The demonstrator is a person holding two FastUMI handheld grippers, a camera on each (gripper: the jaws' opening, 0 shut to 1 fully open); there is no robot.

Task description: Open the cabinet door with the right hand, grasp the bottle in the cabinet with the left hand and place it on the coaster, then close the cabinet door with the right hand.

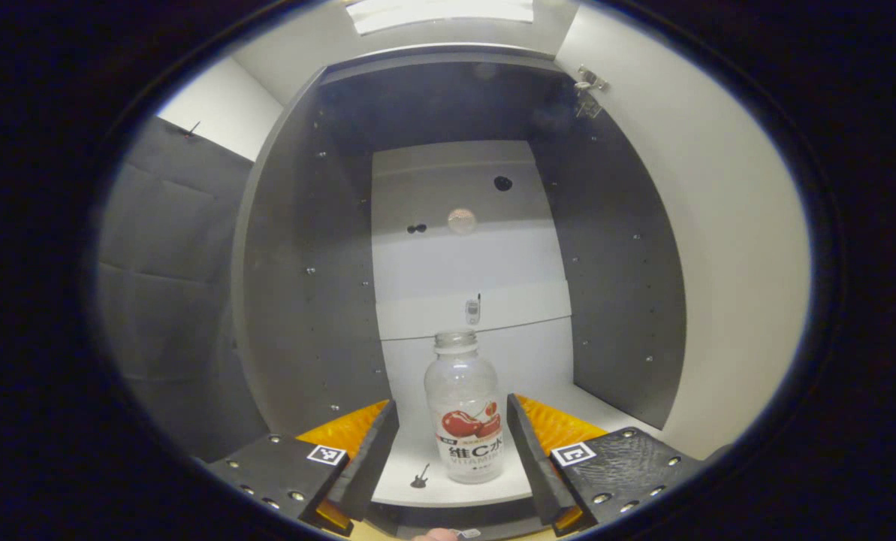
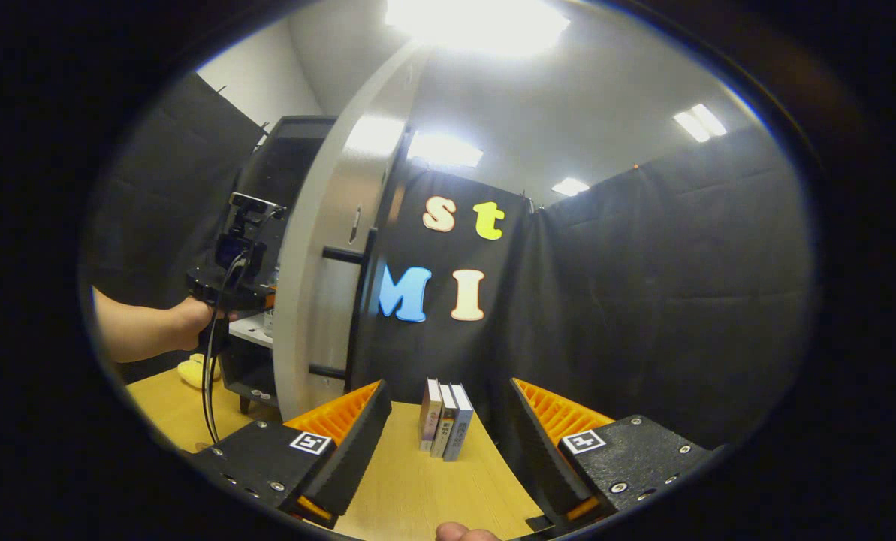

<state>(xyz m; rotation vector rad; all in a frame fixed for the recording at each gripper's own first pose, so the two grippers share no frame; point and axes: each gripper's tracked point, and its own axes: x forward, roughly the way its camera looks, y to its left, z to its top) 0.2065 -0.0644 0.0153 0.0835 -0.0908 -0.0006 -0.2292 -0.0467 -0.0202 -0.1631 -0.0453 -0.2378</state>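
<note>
Where the left gripper view looks into the cabinet (image 1: 305, 300), dark side walls and a pale back panel are seen, with the cabinet door (image 1: 718, 263) swung wide at the right edge. The bottle (image 1: 465, 409) is stood upright on the white shelf (image 1: 448, 492) inside, a red fruit label wrapped round its lower half. The left tongs (image 1: 453, 443) are held released, one finger on each side of the bottle, and a gap is left between each finger and the plastic, so nothing is gripped. A small guitar-shaped mark is seen on the shelf just beside the bottle's base.

In the right gripper view, a hand (image 2: 192, 319) is seen far left, holding the left tongs (image 2: 256, 300) at the cabinet opening. The open cabinet door (image 2: 320, 300) is viewed nearly edge-on, with its dark handle (image 2: 361, 308) on the outer face. Further right, three books (image 2: 446, 418) are stood upright together on the wooden desk (image 2: 417, 488), near the black cloth wall. The right tongs (image 2: 441, 443) are spread apart over the desk, with nothing held between them and clear of the door.
</note>
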